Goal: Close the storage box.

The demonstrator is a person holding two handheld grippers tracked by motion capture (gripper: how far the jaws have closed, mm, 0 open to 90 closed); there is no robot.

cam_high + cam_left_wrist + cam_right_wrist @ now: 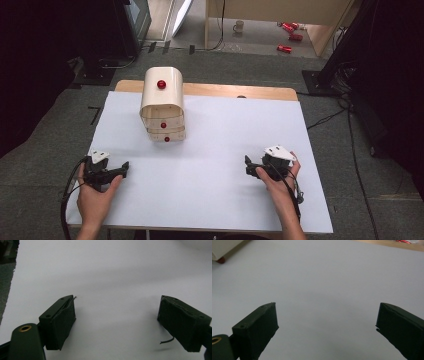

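Left gripper point(123, 169) sits at the near-left corner of the white table point(225, 130), held in the person's left hand point(95, 192), jaws pointing right across the sheet. In the left gripper view the left gripper point(116, 321) has its jaws spread wide, nothing between them, bare white surface under the gap. A short loose wire end point(167, 341) sticks out by the right-hand pad.

Small drawer cabinet point(162, 105) stands far-left of centre on the table, well apart from both grippers, farther back and to the right of the left one. It's cream with a rounded top, upright, long axis vertical. Drawer fronts face the near edge; red knobs point(163, 125) run in a column down the front, with one more red knob point(161, 84) on the top.

Right gripper point(248, 166) is at the near right, in the right hand point(280, 182), grey plate on top, jaws pointing left toward table centre. In the right gripper view the right gripper point(327, 323) has its jaws also wide apart, holding nothing, white table below. Cabinet corner point(223, 248) with a red knob shows at the far left of that view, well ahead of the jaws.

Floor behind the table: a mug point(239, 26) and red cans point(290, 35).
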